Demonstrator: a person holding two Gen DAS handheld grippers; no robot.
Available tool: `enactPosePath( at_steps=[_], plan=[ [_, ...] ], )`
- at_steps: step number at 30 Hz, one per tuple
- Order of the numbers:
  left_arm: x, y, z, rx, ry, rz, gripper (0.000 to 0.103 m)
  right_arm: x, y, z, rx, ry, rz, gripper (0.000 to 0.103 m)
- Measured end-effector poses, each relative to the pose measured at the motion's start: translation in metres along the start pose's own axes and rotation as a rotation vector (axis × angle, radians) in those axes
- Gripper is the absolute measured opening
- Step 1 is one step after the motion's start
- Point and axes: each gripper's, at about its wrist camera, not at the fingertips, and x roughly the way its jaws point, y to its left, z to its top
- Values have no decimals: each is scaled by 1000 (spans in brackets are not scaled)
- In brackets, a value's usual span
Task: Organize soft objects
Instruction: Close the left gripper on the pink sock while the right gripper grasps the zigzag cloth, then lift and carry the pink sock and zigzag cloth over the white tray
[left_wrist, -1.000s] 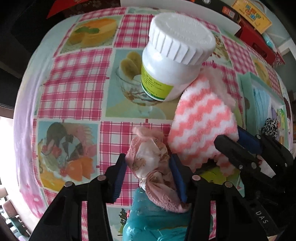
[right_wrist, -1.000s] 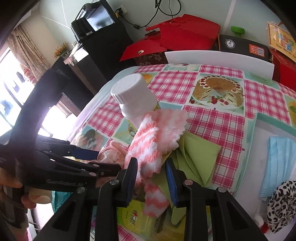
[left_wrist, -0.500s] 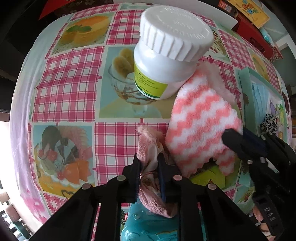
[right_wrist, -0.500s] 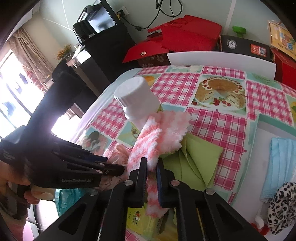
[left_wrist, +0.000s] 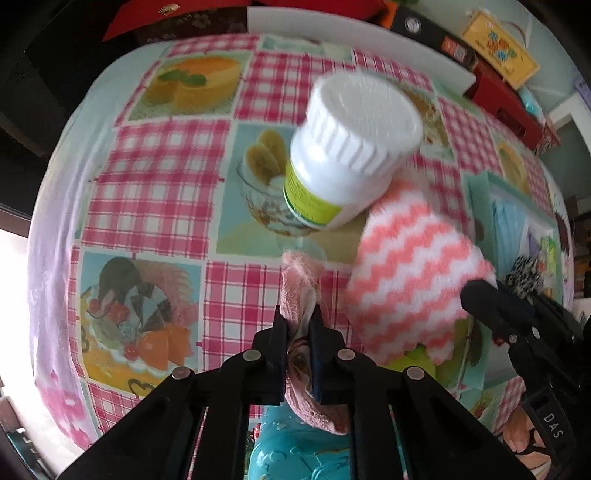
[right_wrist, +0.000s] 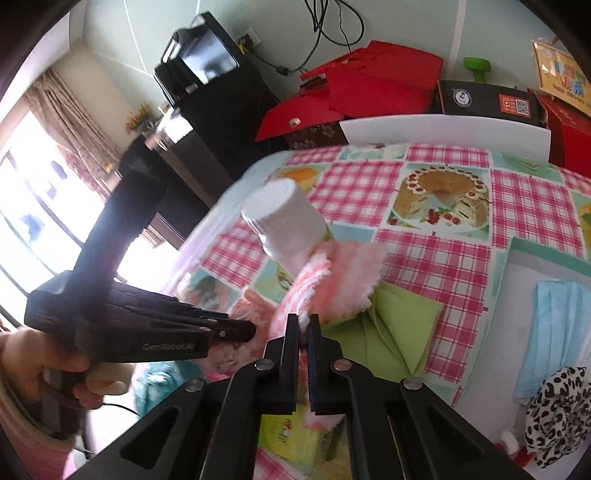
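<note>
Soft cloths held, one in each gripper, above the checked tabletop (left_wrist: 155, 192).

Left gripper (left_wrist: 298, 328) is clamped on a pale pink lacy cloth (left_wrist: 299, 291); right gripper (right_wrist: 303, 332) pinches the pink-and-white zigzag cloth (left_wrist: 410, 288), which touches a tilted white bottle (left_wrist: 351, 155). A green napkin (right_wrist: 399, 325) lies just beside the zigzag cloth.

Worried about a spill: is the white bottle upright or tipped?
Tipped. The white bottle leans, blurred, its capped top angled sideways above the pink-and-white striped cloth that the right gripper lifts.
</note>
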Motion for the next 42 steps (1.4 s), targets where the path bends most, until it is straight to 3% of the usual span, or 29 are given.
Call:
enactPosePath(
  at_steps=[13, 19, 26, 35, 42],
  plan=[
    [-107, 21, -9, -114, -347, -81, 10, -56, 0, 16, 78, -185, 177, 4],
    [-137, -7, -21, -118, -443, -105, 10, -97, 2, 23, 85, -299, 238, 4],
    [-163, -43, -31, -57, -522, -146, 10, -159, 3, 23, 74, -462, 266, 4],
    [-177, -109, -32, 78, -564, -222, 10, -261, -17, 5, 75, -706, 140, 4],
    [-159, -168, -30, 184, -543, -227, 10, -306, -54, -13, 149, -762, -46, 4]
  ],
)
